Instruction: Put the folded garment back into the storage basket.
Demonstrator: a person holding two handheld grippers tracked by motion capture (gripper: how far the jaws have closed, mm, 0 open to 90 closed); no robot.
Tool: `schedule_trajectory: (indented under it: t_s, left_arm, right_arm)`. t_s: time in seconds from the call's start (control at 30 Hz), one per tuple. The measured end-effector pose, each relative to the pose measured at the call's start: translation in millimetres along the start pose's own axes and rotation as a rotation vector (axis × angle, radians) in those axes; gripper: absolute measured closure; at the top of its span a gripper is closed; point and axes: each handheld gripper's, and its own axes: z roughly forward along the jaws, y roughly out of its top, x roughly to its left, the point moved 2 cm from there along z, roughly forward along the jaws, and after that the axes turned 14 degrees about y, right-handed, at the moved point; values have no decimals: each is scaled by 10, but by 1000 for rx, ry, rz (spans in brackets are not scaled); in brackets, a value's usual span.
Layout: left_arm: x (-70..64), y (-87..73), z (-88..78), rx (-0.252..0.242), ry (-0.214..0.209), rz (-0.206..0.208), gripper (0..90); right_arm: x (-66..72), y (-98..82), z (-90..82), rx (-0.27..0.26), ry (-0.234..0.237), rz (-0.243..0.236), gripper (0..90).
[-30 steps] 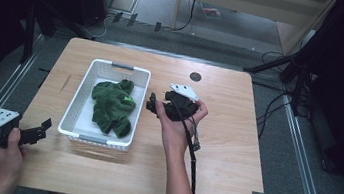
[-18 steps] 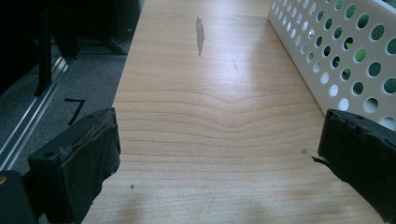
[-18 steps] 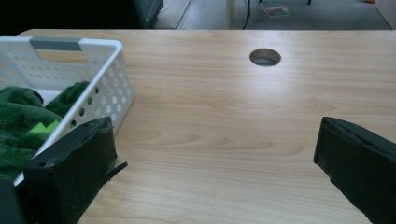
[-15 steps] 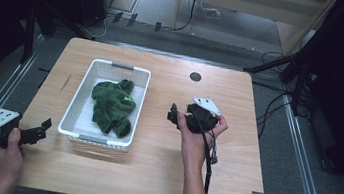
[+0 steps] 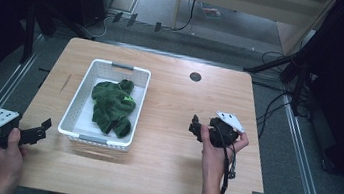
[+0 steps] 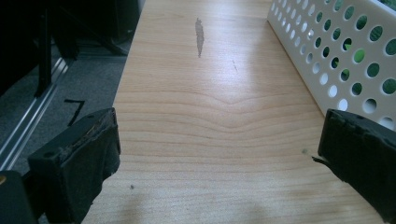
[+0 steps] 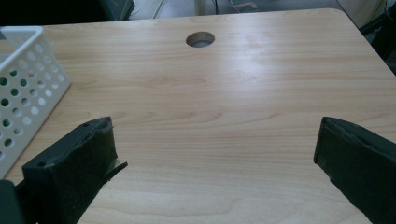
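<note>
The wooden worktop (image 5: 159,176) carries a white perforated basket (image 5: 81,97) on its left half. A crumpled green cloth (image 5: 112,107) lies inside the basket, bunched toward the middle and touching the basket floor.

The left claw (image 5: 44,128) is held at the near left corner of the worktop, just beside the basket's near left corner. Its jaws stand wide apart and grasp nothing. In the left gripper view, bare wood lies between the two black pads, and the basket's perforated side wall (image 6: 345,56) runs along the right, with green showing through several holes. A dark streak (image 6: 199,35) marks the wood farther ahead.

The right claw (image 5: 195,126) is held over the right half of the worktop, well apart from the basket, pointing toward it. Its jaws are likewise spread and empty. In the right gripper view, bare wood lies between the pads, the basket corner (image 7: 28,79) shows at the left, and a round cable hole (image 7: 200,39) sits near the far edge.
</note>
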Motion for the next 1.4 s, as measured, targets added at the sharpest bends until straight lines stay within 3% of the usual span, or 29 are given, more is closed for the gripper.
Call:
schedule_trajectory:
  t_s: [1.4]
  left_arm:
    - [4,-3,-6,-3,-3,-6,0]
  right_arm:
    - [-1046,-886,-672,30,-124,54,0]
